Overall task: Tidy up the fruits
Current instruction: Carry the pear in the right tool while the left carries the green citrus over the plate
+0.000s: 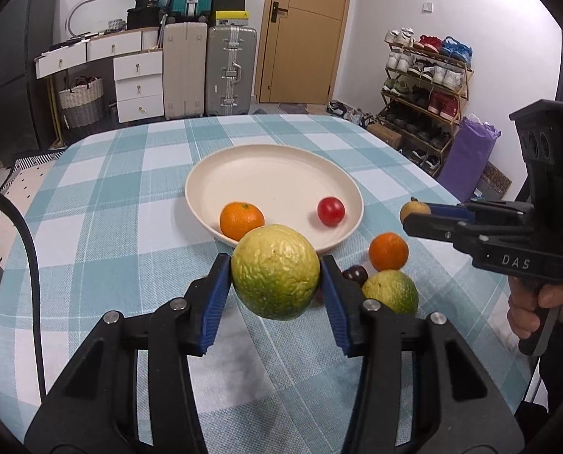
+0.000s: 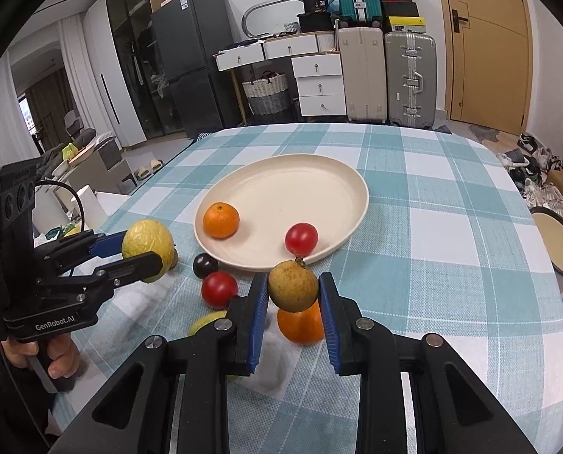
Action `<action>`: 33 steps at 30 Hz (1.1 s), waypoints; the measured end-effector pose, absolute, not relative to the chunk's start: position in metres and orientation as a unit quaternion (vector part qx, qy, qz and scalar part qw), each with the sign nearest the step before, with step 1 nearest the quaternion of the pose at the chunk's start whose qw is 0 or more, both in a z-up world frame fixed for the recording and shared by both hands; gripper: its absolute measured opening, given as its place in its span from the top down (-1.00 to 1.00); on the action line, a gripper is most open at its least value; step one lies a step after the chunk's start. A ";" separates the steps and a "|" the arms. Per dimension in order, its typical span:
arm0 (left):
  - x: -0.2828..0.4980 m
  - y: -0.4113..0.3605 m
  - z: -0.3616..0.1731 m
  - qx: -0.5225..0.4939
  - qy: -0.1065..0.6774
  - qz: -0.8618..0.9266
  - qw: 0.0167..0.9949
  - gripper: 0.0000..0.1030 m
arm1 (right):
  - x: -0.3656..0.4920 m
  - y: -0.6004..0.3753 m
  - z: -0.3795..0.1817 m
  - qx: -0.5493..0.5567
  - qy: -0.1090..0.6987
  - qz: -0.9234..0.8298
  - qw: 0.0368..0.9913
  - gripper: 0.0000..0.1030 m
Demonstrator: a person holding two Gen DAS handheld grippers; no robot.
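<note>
My left gripper is shut on a large yellow-green citrus, held above the table just before the cream plate. My right gripper is shut on a small brown round fruit, also lifted near the plate's front rim. The plate holds an orange and a red tomato. On the cloth lie another orange, a second green citrus, a dark plum and a red tomato.
The table has a teal checked cloth. A white-and-dark bowl stands at its right edge. Suitcases, drawers and a shoe rack stand beyond the table.
</note>
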State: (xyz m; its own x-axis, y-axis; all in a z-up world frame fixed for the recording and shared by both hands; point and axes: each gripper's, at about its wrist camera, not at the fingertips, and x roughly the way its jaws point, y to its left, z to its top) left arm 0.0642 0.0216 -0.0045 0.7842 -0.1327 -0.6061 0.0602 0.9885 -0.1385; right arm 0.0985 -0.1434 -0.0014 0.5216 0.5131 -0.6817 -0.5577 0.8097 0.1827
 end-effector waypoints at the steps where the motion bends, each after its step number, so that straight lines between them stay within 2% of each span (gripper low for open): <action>1: 0.065 0.023 -0.001 -0.056 0.320 -0.049 0.945 0.14 | 0.099 -0.142 0.000 -0.030 0.379 0.309 0.872 0.47; 14: 0.090 0.023 0.020 -0.066 0.300 -0.051 0.950 0.14 | 0.123 -0.132 0.017 -0.012 0.367 0.314 0.875 0.47; 33: 0.156 -0.001 -0.006 -0.045 0.327 -0.053 0.942 0.14 | 0.172 -0.122 -0.001 -0.007 0.389 0.298 0.872 0.47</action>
